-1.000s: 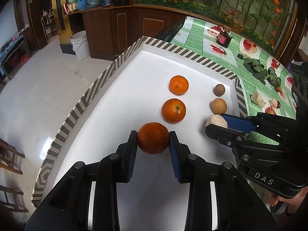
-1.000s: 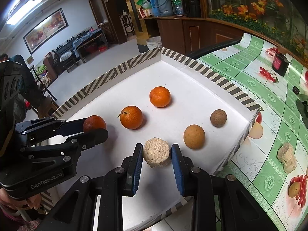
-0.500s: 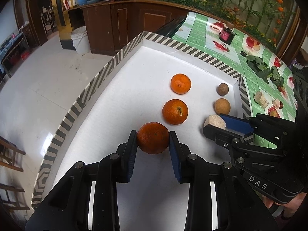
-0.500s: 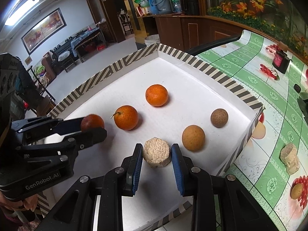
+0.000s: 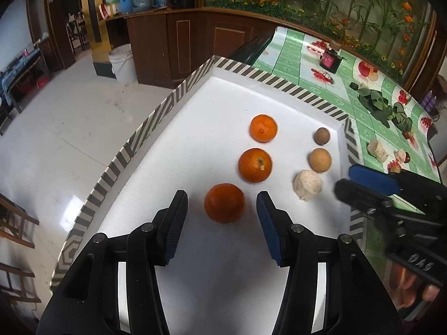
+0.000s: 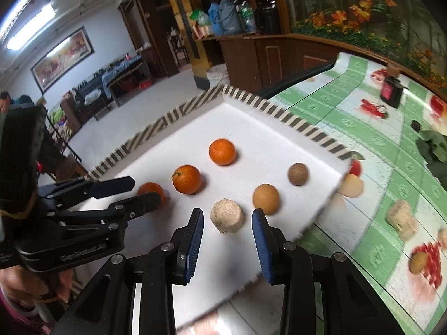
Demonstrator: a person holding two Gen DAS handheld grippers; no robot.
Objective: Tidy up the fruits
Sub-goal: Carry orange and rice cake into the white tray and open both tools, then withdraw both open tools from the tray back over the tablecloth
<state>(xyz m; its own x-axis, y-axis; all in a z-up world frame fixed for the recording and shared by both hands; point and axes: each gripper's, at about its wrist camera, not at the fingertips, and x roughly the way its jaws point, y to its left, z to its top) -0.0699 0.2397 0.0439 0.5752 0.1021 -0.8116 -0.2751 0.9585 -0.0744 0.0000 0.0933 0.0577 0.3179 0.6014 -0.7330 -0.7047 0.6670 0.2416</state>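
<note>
1. The white tray [image 5: 195, 150] with the striped rim is serving as the landmark; it is resting on a green-checked tablecloth [image 6: 371, 128].
2. The left gripper [image 5: 222, 217] is hanging over the tray's near end with its jaws spread wide; the blue pads [image 5: 268, 223] are not touching anything.
3. A dark orange [image 5: 224, 207] is sitting on the tray floor between those spread jaws, with clear gaps on both sides.
4. Two more oranges are lying in a line beyond it toward the tray's far corner: a middle orange [image 5: 254, 165] with its stem scar up, and a far orange [image 5: 263, 127].
5. The right gripper [image 6: 227, 240] is also standing open at the tray's near right edge, gripping nothing.
6. A pale, rough beige lump [image 6: 226, 215] is resting on the tray between the right gripper's jaws, free of both pads.
7. A tan round fruit [image 6: 266, 198] is lying just beyond the lump, and a smaller brown fruit [image 6: 298, 174] farther on, both along the tray's right rim.
8. Off the tray, a further beige lump [image 6: 402, 220] is lying on the tablecloth; the right wrist view is blurring there.
</note>
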